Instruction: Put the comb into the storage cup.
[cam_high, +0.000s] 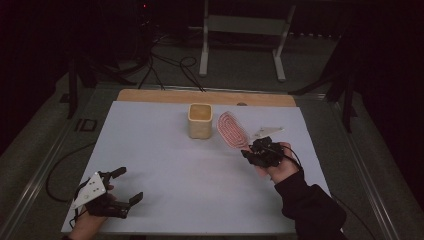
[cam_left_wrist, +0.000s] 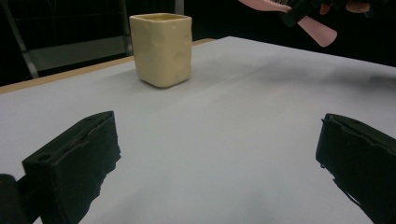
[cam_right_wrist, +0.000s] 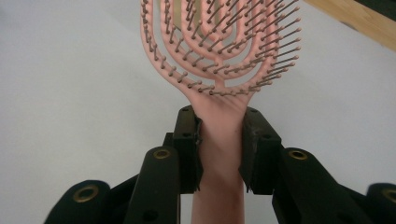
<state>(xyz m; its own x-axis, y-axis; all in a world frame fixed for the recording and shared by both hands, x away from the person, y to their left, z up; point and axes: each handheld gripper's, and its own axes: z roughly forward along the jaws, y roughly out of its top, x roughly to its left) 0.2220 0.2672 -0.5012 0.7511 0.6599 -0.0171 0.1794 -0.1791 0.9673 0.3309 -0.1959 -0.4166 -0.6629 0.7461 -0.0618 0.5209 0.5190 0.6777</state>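
Note:
A pink vented hairbrush (cam_high: 231, 130) (cam_right_wrist: 219, 46) is held off the white table sheet (cam_high: 190, 170), bristles toward the camera. My right gripper (cam_high: 250, 150) (cam_right_wrist: 220, 144) is shut on the brush's handle, jaws pressed on both sides. The brush head hangs just right of a cream square cup (cam_high: 200, 120) (cam_left_wrist: 161, 48) that stands upright at the back middle. The brush's handle end (cam_left_wrist: 317, 30) also shows at the top right of the left gripper view. My left gripper (cam_high: 127, 185) (cam_left_wrist: 219, 154) rests near the front left corner, jaws wide apart, with nothing between them.
A wooden strip (cam_high: 205, 96) runs along the table's far edge. Behind it stand a white metal frame (cam_high: 245, 30) and loose cables (cam_high: 170, 65) on the floor. Open sheet lies between the two grippers.

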